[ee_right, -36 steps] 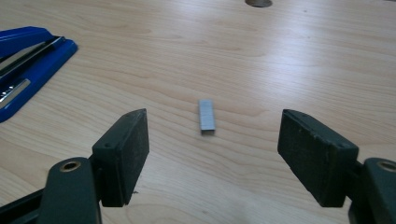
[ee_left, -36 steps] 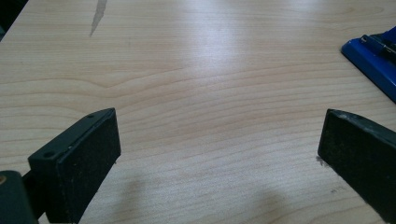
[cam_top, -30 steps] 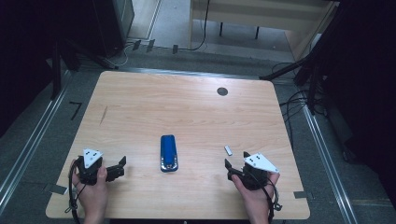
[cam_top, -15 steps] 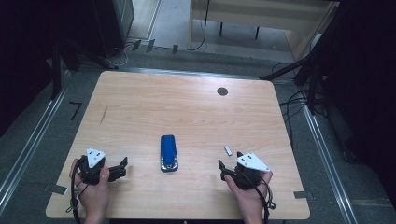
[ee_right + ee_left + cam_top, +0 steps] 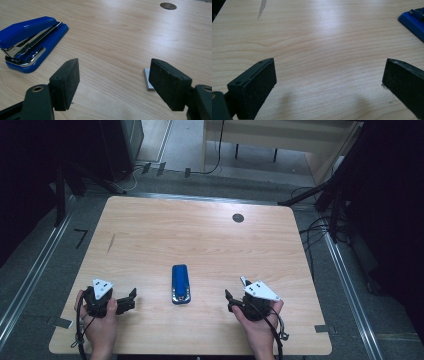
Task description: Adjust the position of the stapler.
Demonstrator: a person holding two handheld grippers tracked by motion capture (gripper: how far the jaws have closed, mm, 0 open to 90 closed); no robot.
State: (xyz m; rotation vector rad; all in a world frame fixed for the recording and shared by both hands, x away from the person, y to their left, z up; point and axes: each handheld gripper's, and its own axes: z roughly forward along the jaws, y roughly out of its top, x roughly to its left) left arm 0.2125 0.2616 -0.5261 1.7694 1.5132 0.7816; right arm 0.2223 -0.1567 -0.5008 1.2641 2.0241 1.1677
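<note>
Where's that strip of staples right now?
In the right gripper view the staple strip lies flat on the table, just behind the right gripper's right-hand jaw, far from the blue stapler at that view's left.

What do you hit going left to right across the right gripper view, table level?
Blue stapler with chrome magazine → right gripper's left black jaw pad → small silver strip of staples, partly behind the right pad; grey round table grommet sits far back.

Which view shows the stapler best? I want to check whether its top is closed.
The right gripper view: the blue stapler appears whole, side-on, its top arm slightly raised above the metal rail. The high view shows the stapler from above, small. The left gripper view catches a corner at the edge.
</note>
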